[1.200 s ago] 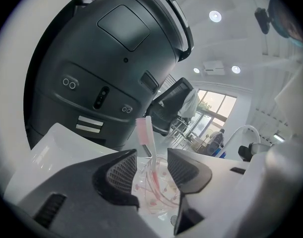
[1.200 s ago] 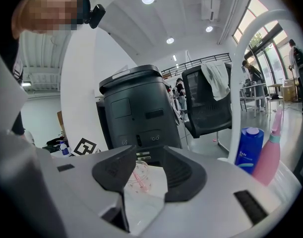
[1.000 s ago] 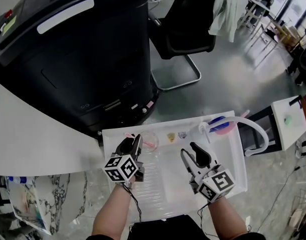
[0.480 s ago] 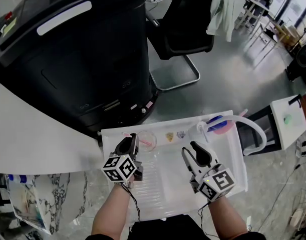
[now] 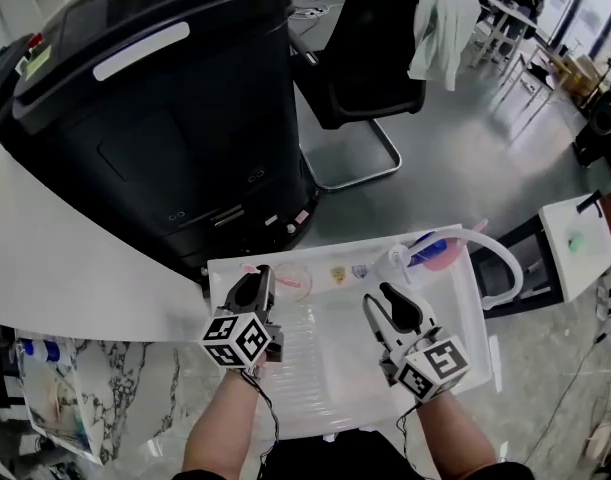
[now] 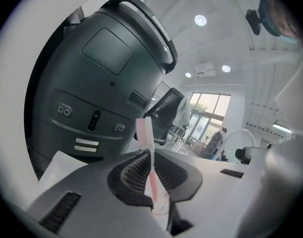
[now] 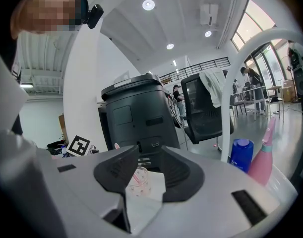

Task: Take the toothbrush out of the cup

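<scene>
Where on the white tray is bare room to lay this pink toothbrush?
Free: the middle of the white tray, between left gripper and right gripper. Crowded: the far rim, with clear plastic cup, blue bottle, pink bottle.

No word or number is legible. Black-and-white square code markers cover the left cube (image 5: 240, 340) on the left gripper (image 5: 257, 286) and the right cube (image 5: 432, 366) on the right gripper (image 5: 382, 301). A pale label (image 5: 35, 60) on the black machine (image 5: 165, 138) bears print too small to read.

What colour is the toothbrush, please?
The toothbrush is pink and white, seen best in the left gripper view.
</scene>
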`<state>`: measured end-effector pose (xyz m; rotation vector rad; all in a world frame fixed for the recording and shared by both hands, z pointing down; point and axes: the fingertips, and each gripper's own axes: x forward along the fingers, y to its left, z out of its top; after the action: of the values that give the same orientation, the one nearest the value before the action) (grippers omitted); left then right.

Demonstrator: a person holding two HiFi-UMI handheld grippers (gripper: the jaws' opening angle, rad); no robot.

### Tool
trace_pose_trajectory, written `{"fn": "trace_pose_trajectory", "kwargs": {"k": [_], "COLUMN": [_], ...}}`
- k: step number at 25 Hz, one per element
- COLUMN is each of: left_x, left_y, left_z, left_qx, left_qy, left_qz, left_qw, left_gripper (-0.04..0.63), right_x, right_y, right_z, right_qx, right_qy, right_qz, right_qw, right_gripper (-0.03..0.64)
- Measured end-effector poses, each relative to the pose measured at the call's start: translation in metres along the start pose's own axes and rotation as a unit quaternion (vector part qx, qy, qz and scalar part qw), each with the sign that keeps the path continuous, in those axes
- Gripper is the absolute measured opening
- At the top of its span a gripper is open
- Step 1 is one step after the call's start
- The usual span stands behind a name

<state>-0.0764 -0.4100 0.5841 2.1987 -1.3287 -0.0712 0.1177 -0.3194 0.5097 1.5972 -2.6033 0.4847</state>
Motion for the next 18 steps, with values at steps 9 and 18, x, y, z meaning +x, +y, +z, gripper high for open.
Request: {"fn": "trace_pose_trajectory", "kwargs": {"k": [9,18], "left_x": [-0.045,-0.117], "left_y": [-0.046,-0.108], "left_z": [0.038,0.062], "left_qx": [0.059,0.110], "left_qy": [-0.034,-0.083], "left_qz": [-0.009,-0.006], "left_qw": [0.9977,0.9904], "left_gripper": [0.035,0.035], "right_x": [-0.028,-0.071], "right_y": [0.015,0.031], "right_z": [0.025,0.045], "right_qx": [-0.006,-0.014], "right_qy": [-0.031,-0.062], "right_qz": [0.024,0.058], "right_qw": [0.999,0.996], "right_gripper": [0.150,0.137]}}
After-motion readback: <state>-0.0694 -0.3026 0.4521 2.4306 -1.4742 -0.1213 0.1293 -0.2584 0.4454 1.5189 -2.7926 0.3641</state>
